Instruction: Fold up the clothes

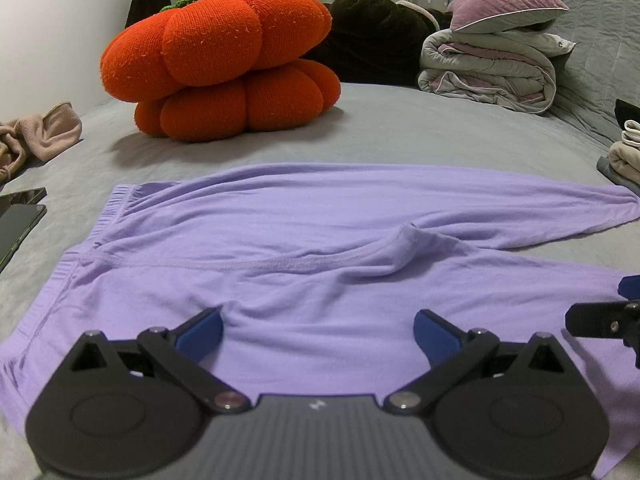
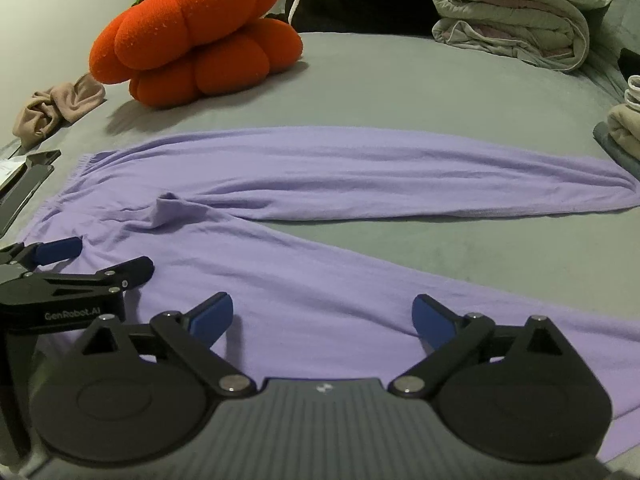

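From the left wrist view, the purple trousers [image 1: 320, 248] lie spread on the grey bed [image 1: 380, 132], across its near part, with the elastic waistband toward the left edge and the two legs running to the right. The left gripper [image 1: 318, 326] hangs low over the seat of the trousers and points downward at a slant. Its jaws stand wide apart, and only flat cloth lies between them; the blue pads [image 1: 204, 328] do not press on anything. A raised ridge of cloth sits at the crotch, just beyond the gripper.

The cloth looks thin, soft and light, so I judge it will drape and wrinkle easily and will not keep a shape. A good hold would be at the waistband or at a leg hem, where the cloth is thicker.

From the right wrist view, the right gripper [image 2: 322, 316] hovers over the near leg, also tilted downward. Its jaws are wide apart too, and nothing is clamped between them. The far leg reaches toward the right edge of the bed, and grey sheet shows between the legs. The left gripper [image 2: 76, 264] appears beside it, at the left.

An orange pumpkin cushion [image 2: 192, 36] and a folded quilt [image 2: 516, 20] stay at the far side, well apart from the trousers.
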The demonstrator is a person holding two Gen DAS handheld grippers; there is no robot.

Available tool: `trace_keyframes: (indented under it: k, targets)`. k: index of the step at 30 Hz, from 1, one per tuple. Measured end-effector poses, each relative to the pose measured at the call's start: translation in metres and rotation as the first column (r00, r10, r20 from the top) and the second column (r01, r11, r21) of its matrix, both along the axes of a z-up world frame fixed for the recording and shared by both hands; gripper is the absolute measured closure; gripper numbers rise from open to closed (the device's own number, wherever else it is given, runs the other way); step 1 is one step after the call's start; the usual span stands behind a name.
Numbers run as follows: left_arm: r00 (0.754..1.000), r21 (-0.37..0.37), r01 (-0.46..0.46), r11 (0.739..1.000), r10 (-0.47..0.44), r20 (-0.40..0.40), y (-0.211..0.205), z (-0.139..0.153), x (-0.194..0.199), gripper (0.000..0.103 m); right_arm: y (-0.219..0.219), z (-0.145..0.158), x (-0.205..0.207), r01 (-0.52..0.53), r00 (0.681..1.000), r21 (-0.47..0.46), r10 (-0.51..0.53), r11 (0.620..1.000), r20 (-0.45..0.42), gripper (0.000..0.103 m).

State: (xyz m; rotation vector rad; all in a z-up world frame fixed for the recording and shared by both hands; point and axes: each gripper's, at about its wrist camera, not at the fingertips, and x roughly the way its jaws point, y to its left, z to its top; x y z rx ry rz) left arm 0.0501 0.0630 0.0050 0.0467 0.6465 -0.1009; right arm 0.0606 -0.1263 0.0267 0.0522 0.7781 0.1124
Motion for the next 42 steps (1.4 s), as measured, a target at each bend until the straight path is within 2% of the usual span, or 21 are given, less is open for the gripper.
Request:
trace_keyframes:
  k: [32,42]
  targets:
    - [1.000,-0.017,0.004,1.000,-0.004,0.000,0.0026,-0.0012,0.0002,0.000,0.0055,0.0073,0.0013,-0.014,1.000,-0.041,0.014,0.999,0.000,0.003]
    - [1.000,-0.003,0.011,1.000,-0.011,-0.008,0.0028,0.0000,0.0001,0.000,0.0010,0.0081,0.0028,-0.017,1.000,-0.024,0.017,1.000,-0.005,0.001]
